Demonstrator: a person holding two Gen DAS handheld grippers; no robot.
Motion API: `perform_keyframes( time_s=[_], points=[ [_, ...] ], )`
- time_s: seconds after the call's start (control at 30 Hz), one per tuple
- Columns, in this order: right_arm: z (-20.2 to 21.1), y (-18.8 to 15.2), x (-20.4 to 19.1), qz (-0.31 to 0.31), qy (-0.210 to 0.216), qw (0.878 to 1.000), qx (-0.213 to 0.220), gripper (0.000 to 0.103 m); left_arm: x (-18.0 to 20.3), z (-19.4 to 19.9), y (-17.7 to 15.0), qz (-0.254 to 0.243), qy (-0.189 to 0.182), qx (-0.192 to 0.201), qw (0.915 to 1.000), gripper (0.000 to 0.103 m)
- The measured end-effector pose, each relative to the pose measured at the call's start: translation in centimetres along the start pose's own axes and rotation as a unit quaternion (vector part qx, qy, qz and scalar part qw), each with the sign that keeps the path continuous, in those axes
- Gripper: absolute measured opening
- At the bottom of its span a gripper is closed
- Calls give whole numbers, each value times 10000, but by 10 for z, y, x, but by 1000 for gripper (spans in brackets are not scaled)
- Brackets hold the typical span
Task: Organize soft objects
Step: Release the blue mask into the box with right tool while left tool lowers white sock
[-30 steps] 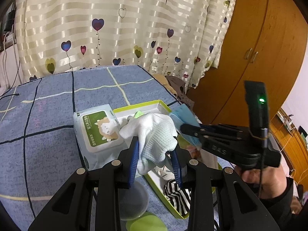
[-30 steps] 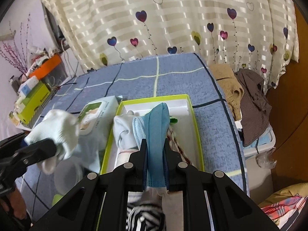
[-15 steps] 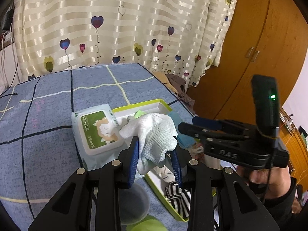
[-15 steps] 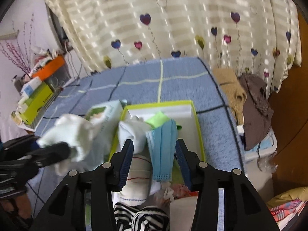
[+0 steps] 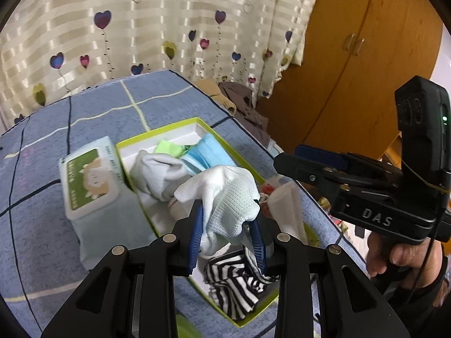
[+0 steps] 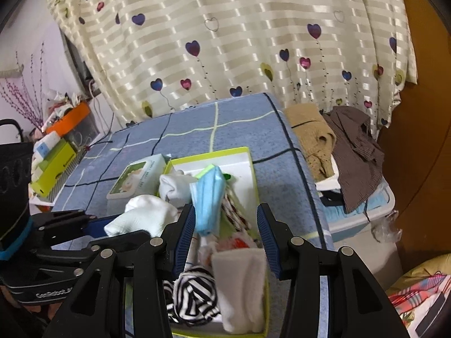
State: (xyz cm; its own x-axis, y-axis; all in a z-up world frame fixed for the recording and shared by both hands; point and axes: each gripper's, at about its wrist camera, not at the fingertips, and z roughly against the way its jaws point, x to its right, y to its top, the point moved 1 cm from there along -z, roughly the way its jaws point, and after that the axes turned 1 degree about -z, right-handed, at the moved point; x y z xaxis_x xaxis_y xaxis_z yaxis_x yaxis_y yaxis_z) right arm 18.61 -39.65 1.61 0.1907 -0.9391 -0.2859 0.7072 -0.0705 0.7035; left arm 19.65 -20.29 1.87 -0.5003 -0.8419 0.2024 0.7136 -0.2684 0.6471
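My left gripper is shut on a white knit glove and holds it above the green-rimmed white box. The glove also shows in the right wrist view. My right gripper is open and empty above the box. A blue face mask lies in the box below it, also in the left wrist view. The box also holds a white sock, a green cloth, a black-and-white striped cloth and a white folded cloth.
A wet-wipes pack lies left of the box on the blue checked bedspread. Brown clothes lie over a bin to the right. A wooden wardrobe stands right, a heart-patterned curtain behind. Boxes sit far left.
My right gripper has opened and let go of the blue mask, which now lies in the box. It has drawn back. My left gripper still holds the glove, now over the box.
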Motion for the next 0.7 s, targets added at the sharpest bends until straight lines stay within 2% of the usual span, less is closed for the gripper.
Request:
perform_keyframes(
  time_s=[0.27,0.47,0.7],
  points=[
    [2,-8,13,-120,24,9999,-35,45,7,-32,-2,-20,34,-383,9993,36],
    [1,-9,14,-120,34,9999,-42,45,12,-33,-1,-121,44,-383,9992,44],
    [4,-11,11,-112,2,9999,-8,45,13,-23,-3,-158,105,-264,9995,45]
  ],
)
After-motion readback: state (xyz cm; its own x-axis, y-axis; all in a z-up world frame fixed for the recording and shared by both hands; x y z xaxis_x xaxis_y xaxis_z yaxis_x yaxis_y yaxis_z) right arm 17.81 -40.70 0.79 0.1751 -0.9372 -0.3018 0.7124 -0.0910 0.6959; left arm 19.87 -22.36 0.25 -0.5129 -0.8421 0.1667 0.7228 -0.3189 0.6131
